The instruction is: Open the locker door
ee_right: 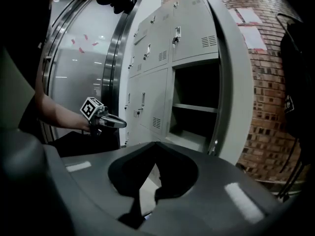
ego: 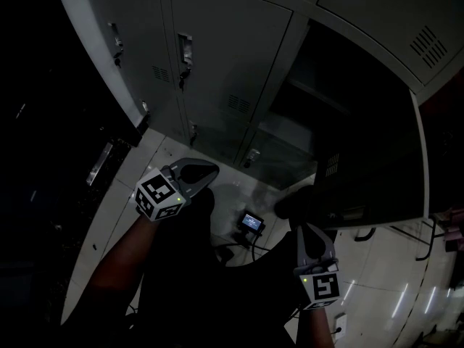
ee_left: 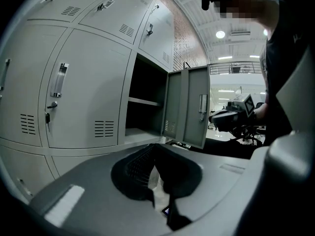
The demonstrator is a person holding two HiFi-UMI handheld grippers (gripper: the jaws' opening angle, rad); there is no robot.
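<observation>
Jaws of right gripper (ee_right: 156, 144) clenched, empty; left gripper (ee_left: 153, 147) likewise clenched on nothing. Locker door (ego: 370, 143) stands swung wide at 2 o'clock, unheld. Risk, judged: door drifts back, or the nearby right gripper knocks it. Only the left gripper view shows the shelf (ee_left: 143, 102) inside; head view too dark.

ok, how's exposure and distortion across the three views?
Head view: heavily underexposed, left side near black, the open locker just a dark void inside. Left gripper view: well lit, strong fisheye bowing the closed locker doors, ceiling lights blown out. Right gripper view: same fisheye, bright wash at left, brick wall fairly sharp.
</observation>
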